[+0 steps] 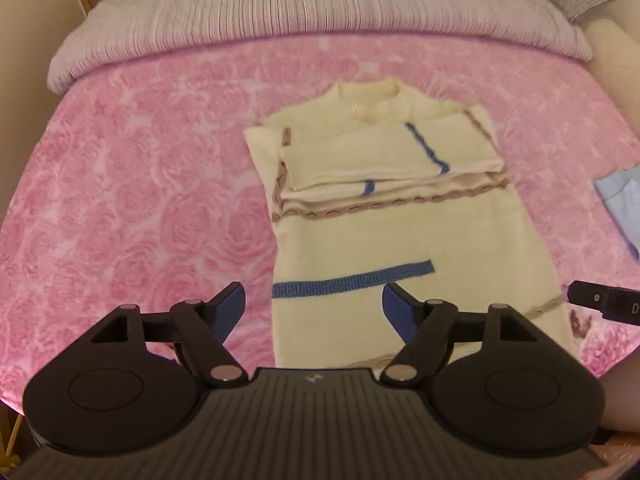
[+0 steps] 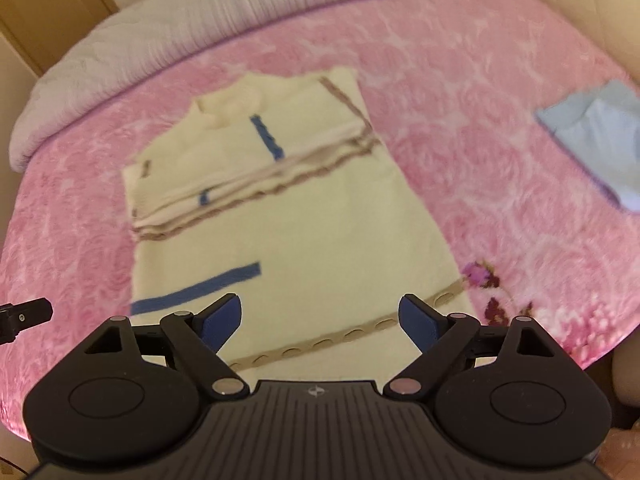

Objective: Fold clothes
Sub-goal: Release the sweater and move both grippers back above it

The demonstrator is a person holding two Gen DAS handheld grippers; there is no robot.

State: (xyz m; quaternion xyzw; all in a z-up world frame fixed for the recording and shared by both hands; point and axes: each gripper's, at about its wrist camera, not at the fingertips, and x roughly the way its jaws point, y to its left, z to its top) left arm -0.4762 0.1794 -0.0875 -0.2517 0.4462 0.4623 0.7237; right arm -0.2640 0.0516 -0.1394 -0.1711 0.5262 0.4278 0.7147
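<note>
**Sweater half folded as both grippers hang clear above the bed**

A cream sweater (image 1: 400,208) with blue and tan stripes lies flat near the middle of a bed, on a pink rose-patterned blanket (image 1: 140,200). Its collar points toward the far edge, where a pale ribbed duvet (image 1: 280,8) is bunched. Both sleeves are laid across the chest in a stacked band; the long lower body is spread toward the near edge, not yet folded up.

The left gripper (image 1: 314,308) hovers over the sweater's near left side, jaws wide and nothing between them. The right gripper (image 2: 320,320) hovers above the hem, by the tan dotted stripe, likewise wide and empty. Each can be glimpsed at the margin of the other's view. A folded light blue garment (image 2: 596,140) sits well apart, toward the bed's right edge.

The next step is likely a pinch at the two hem corners to carry the lower half up over the sleeves. The risks lie there. The knit looks thick and soft, so a shallow pinch could catch only the top layer and let the back drag. Uneven lifting by the two hands could skew the fold, and a hem swept too low could push the stacked sleeves out of place. The plush blanket could also be caught up with the hem.
</note>
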